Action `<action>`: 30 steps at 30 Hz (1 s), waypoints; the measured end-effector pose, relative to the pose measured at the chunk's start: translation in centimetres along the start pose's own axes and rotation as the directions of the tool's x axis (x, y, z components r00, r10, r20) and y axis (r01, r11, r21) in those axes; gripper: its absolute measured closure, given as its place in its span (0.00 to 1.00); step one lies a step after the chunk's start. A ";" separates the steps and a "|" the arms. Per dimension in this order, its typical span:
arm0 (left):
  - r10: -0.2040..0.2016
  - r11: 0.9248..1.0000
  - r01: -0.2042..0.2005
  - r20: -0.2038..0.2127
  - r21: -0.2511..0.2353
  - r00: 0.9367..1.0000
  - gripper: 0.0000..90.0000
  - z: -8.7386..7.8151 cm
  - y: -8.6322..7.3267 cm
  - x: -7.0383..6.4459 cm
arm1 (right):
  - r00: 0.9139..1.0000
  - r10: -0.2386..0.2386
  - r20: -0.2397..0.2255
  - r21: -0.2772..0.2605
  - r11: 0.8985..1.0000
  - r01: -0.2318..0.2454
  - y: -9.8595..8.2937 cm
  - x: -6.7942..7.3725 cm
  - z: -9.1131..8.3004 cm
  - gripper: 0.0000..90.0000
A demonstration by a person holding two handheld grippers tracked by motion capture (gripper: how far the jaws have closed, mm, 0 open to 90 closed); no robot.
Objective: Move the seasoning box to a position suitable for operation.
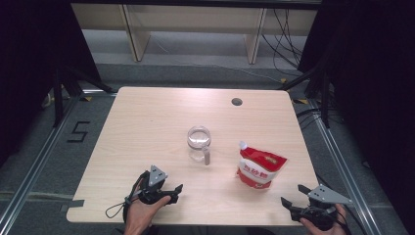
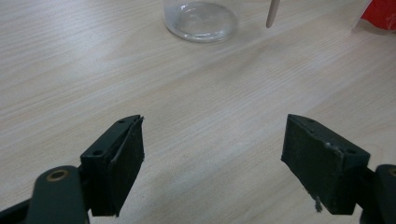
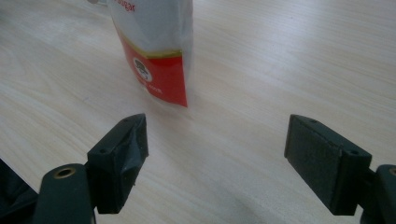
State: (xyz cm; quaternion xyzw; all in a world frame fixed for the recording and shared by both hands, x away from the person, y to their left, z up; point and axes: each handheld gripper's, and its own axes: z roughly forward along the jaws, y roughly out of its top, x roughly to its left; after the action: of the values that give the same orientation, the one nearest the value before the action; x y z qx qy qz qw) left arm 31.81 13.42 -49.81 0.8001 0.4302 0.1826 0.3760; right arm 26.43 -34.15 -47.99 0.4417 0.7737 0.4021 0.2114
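Note:
A clear glass jug (image 1: pixel 199 142) with a handle stands near the middle of the wooden table (image 1: pixel 147 127); its base (image 2: pixel 200 21) shows at the top of the left gripper view. A red and white spouted pouch (image 1: pixel 258 167) stands to the jug's right, and its lower part (image 3: pixel 156 51) rises ahead of the right gripper. My left gripper (image 1: pixel 166 190) rests open at the near left edge, short of the jug. At the near right corner my right gripper (image 1: pixel 296 196) is open, with bare table between its jaws.
A round cable hole (image 1: pixel 237 102) sits near the table's far right edge. Metal frame rails (image 1: pixel 29 181) run along both sides of the table, and cables (image 1: pixel 288 44) lie on the floor beyond it.

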 end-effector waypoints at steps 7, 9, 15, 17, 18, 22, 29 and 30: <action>-0.086 0.993 0.089 0.040 -0.072 0.995 0.23 0.1 0.0 -0.2 | 1.000 0.022 0.001 0.009 1.000 -0.022 0.0 0.1 -0.1 0.24; -0.113 0.989 0.118 0.054 -0.090 0.992 0.24 0.0 0.0 -0.4 | 1.000 0.025 0.001 0.007 1.000 -0.025 0.0 0.0 0.0 0.24; -0.111 0.986 0.117 0.063 -0.118 0.992 0.34 0.2 0.4 -1.0 | 1.000 -0.002 -0.004 0.002 1.000 0.002 0.0 -0.3 0.1 0.24; -0.086 0.989 0.094 0.071 -0.117 0.994 0.41 0.3 0.7 -1.3 | 1.000 -0.007 -0.007 0.008 1.000 0.007 0.1 -0.3 0.1 0.24; -0.079 0.988 0.089 0.081 -0.126 0.994 0.44 0.4 0.8 -1.4 | 1.000 -0.002 -0.005 0.010 1.000 0.002 0.1 -0.2 0.1 0.24; -0.050 0.989 0.060 0.081 -0.136 0.995 0.48 0.4 1.1 -1.9 | 1.000 0.006 0.006 0.014 1.000 -0.006 0.1 -0.1 0.2 0.24; -0.047 0.989 0.057 0.078 -0.138 0.996 0.49 0.5 1.4 -2.0 | 1.000 -0.015 -0.002 0.015 1.000 0.015 0.1 -0.2 0.3 0.25; -0.049 0.988 0.060 0.080 -0.144 0.996 0.49 0.5 1.5 -2.1 | 1.000 -0.019 -0.011 0.006 1.000 0.019 0.1 -0.2 0.4 0.25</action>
State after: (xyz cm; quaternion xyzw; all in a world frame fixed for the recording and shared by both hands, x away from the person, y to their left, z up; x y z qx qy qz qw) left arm 31.80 10.96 -48.96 0.7647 0.4230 0.1726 0.4544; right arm 26.86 -34.17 -48.11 0.4327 0.7801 0.4003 0.2094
